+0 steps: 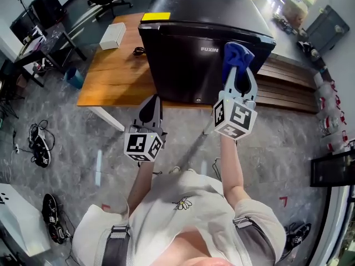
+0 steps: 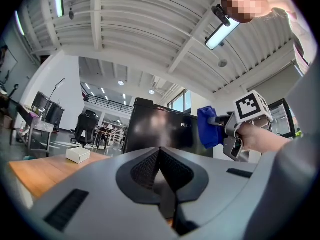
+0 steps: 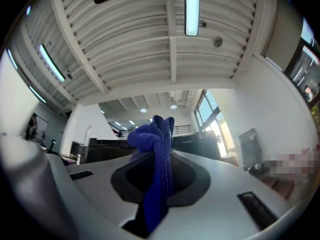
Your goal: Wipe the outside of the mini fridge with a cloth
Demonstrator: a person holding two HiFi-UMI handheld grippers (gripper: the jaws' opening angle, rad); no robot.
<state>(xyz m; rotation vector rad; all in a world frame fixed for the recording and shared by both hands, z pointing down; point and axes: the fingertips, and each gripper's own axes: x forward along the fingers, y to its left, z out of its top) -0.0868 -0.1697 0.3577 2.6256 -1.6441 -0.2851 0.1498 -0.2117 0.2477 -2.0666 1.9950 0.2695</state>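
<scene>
Our right tool [image 1: 239,73] gripping a bunched blue cloth [image 1: 237,54] at the glossy black mini fridge [image 1: 188,60] front's top edge, our left tool [image 1: 151,108] lower, apart from it, brown wooden table [image 1: 111,79] beneath

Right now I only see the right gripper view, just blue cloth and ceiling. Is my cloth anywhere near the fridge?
Observer: Yes. The head view shows the blue cloth in your right tool up by the top front edge of the mini fridge, right of its lettering. I can't tell if it touches.
Operator: Where's my other tool?
Observer: The left tool sits lower, in front of the fridge's bottom edge, shut with nothing in it.
</scene>
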